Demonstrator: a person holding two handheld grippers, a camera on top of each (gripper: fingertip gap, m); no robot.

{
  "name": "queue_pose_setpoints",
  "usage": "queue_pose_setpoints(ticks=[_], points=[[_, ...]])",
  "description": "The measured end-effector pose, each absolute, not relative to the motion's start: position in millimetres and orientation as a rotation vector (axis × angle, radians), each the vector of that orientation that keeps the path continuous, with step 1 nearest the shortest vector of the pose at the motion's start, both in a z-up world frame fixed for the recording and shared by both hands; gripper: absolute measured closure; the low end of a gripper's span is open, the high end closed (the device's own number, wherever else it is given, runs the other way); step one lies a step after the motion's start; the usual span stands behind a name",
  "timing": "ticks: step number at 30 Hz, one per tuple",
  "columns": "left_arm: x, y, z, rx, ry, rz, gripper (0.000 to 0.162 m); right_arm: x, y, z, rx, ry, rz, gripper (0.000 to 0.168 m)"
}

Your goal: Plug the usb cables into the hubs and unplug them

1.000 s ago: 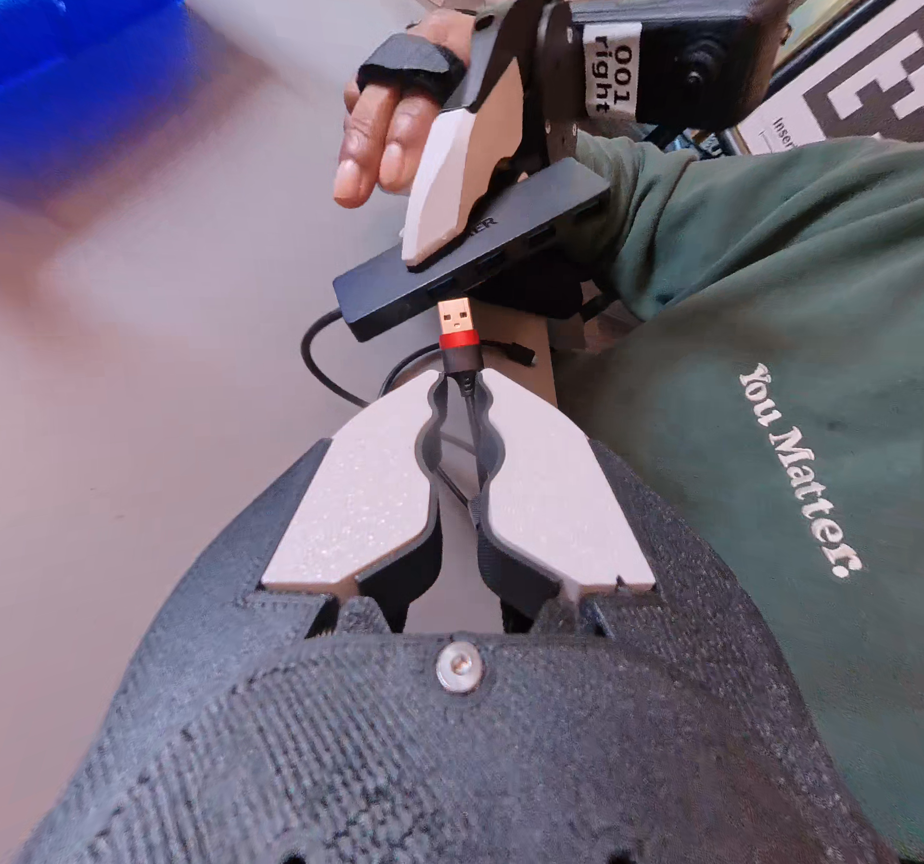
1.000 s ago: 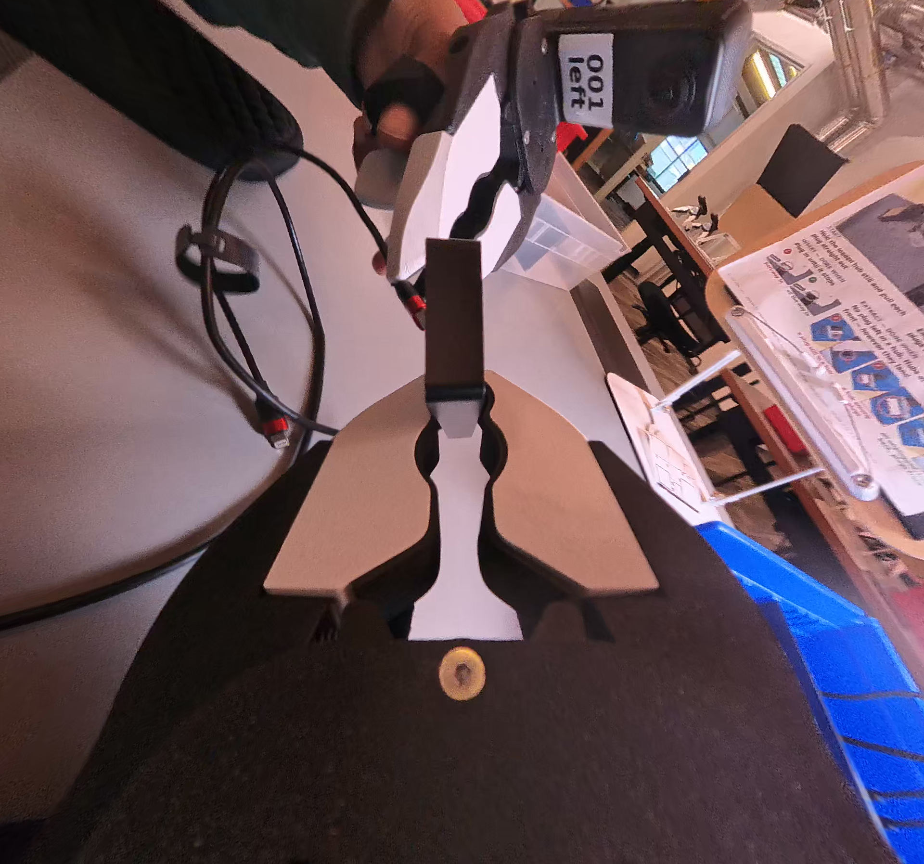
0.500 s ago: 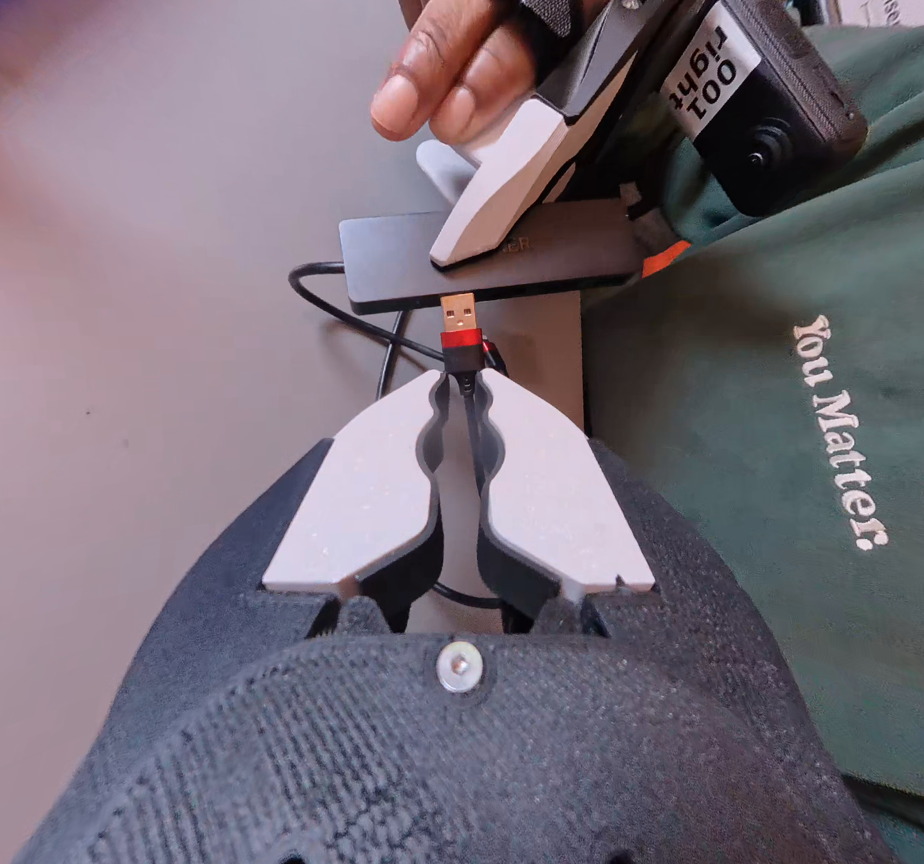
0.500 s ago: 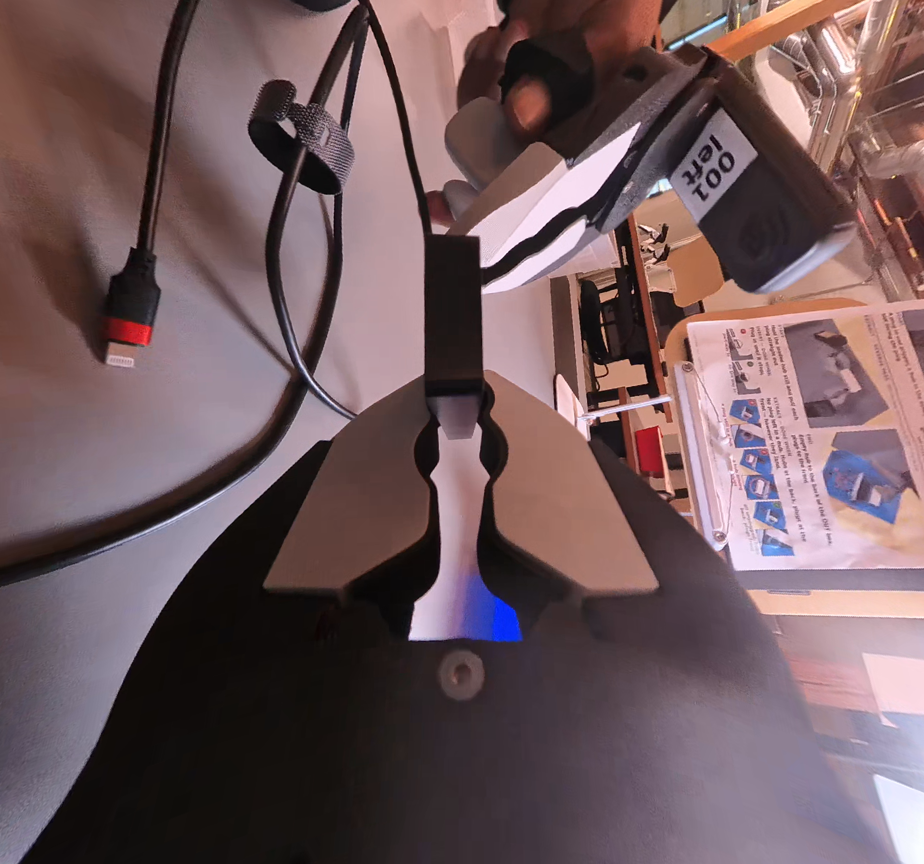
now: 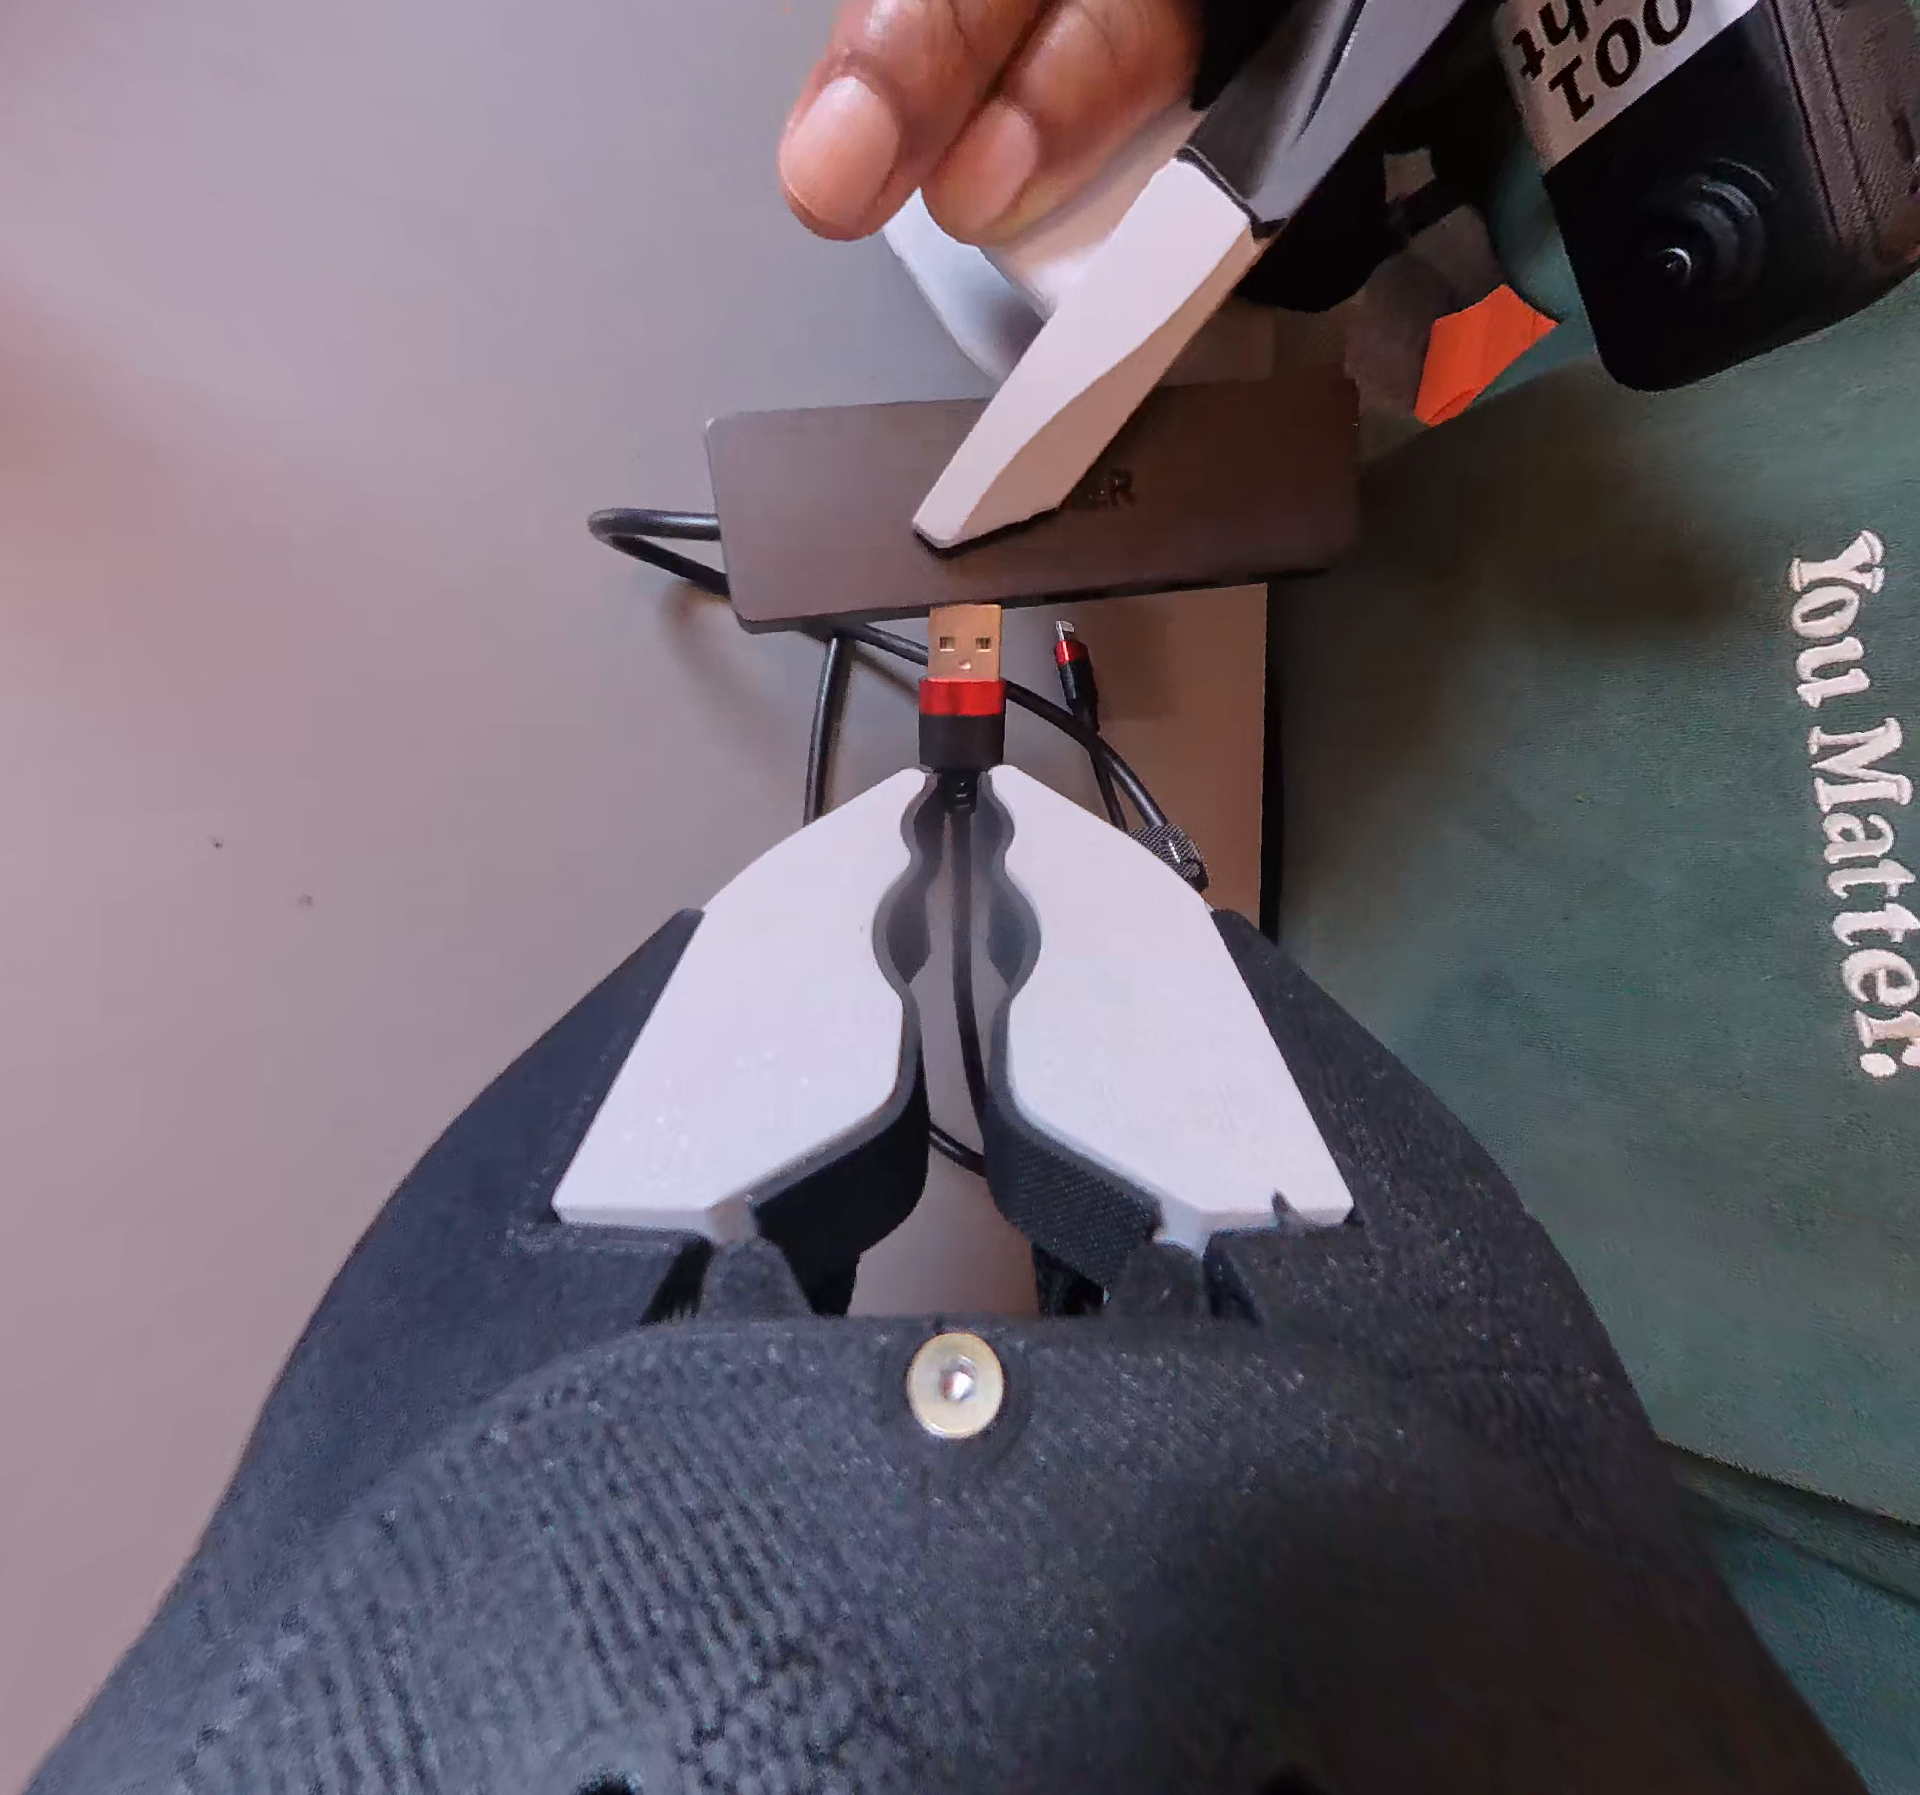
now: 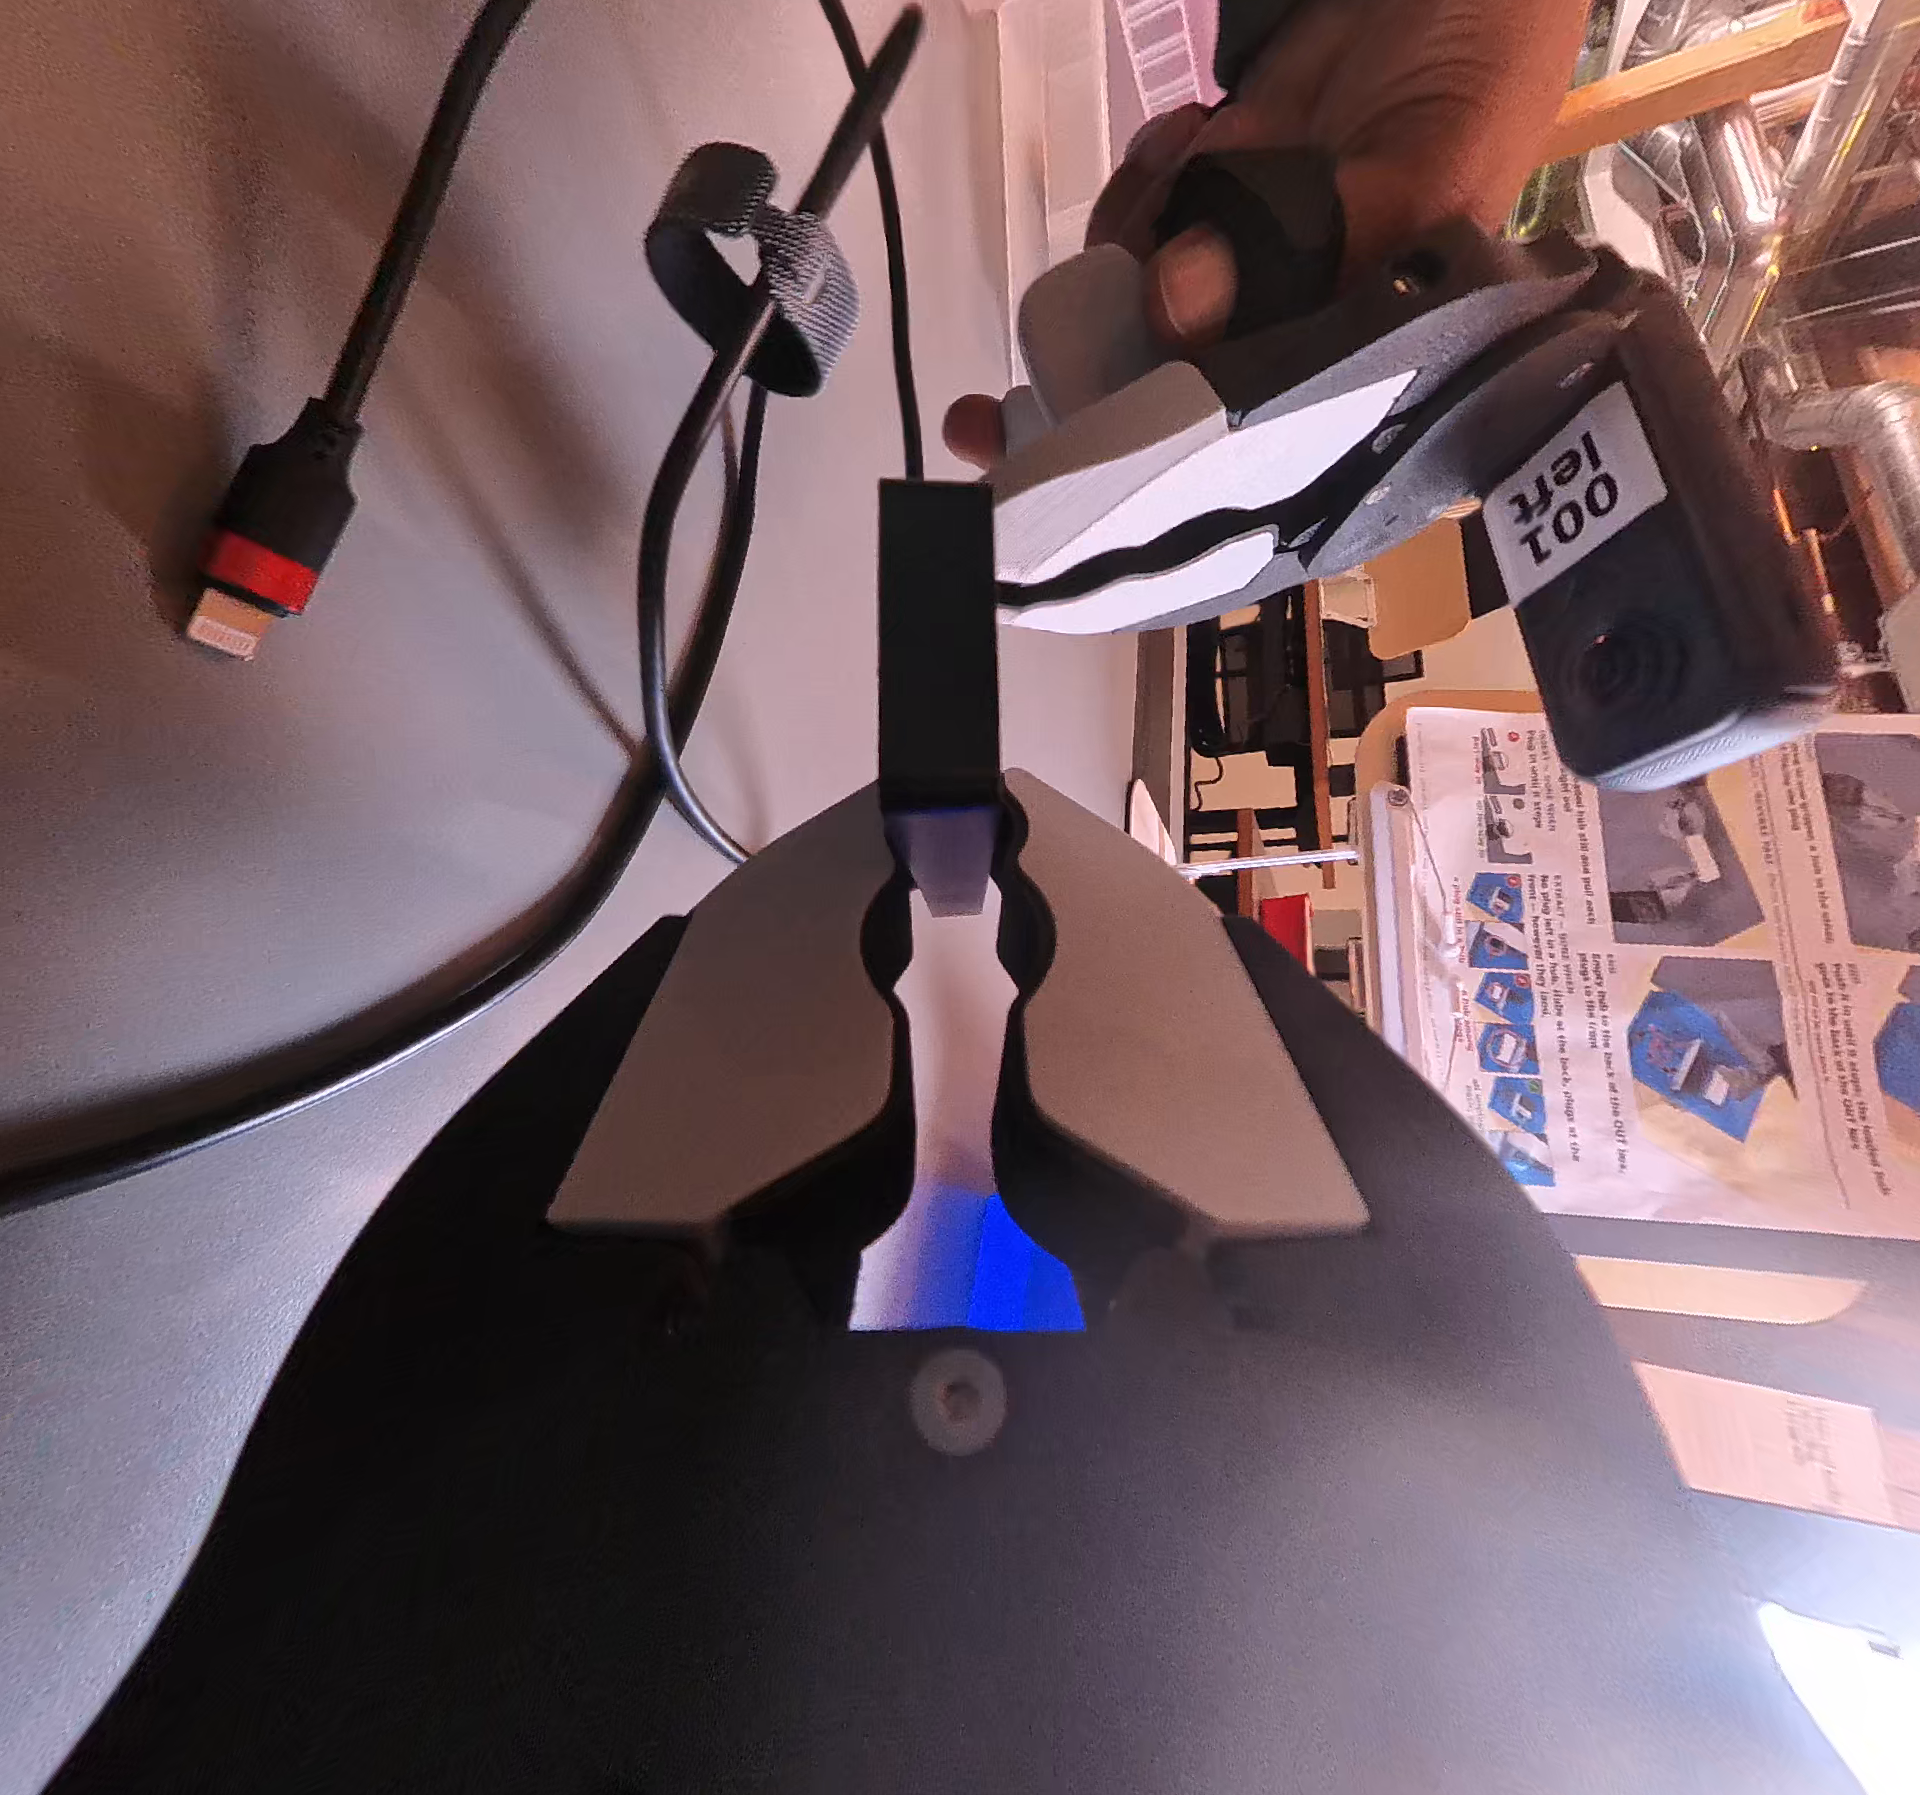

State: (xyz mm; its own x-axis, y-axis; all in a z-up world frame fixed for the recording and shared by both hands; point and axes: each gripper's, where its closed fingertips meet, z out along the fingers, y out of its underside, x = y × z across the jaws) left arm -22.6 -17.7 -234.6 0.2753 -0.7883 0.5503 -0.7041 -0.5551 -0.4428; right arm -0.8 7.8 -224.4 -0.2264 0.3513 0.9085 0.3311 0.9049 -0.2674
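The left gripper (image 5: 961,789), closed on a black USB cable just behind its red-collared plug (image 5: 964,670), points that plug straight ahead, its metal tip at the near edge of the black hub (image 5: 831,509), whose long axis runs crosswise over a grey table (image 5: 312,395). In the right wrist view the right gripper (image 6: 948,836) clamps the hub's end so it extends lengthwise ahead, the left gripper (image 6: 1039,566) meeting it from the right; shelving and desks lie beyond.
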Motion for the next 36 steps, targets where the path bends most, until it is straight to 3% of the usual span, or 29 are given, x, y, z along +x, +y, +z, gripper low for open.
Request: queue_pose_setpoints(ticks=[22, 25, 31, 36], points=[[-15.3, -2.0, -222.1, -2.26, 1.447, -1.058, 0.156, -6.1, 13.9, -219.6, -0.529, -1.756, -0.032, 0.156], [-27.4, 14.5, -179.3, -2.086, 1.308, -1.058, 0.14, -2.9, 25.0, -201.4, -0.58, -1.661, -0.026, 0.156], [-187.6, 81.2, -109.4, -2.026, 0.924, -0.349, 0.139, 10.2, 44.9, -182.2, -0.683, -1.551, 0.036, 0.156], [-329.9, 76.9, -175.3, -2.443, 0.793, -0.003, 0.144, 12.3, 50.3, -182.4, -0.729, -1.535, 0.082, 0.156]])
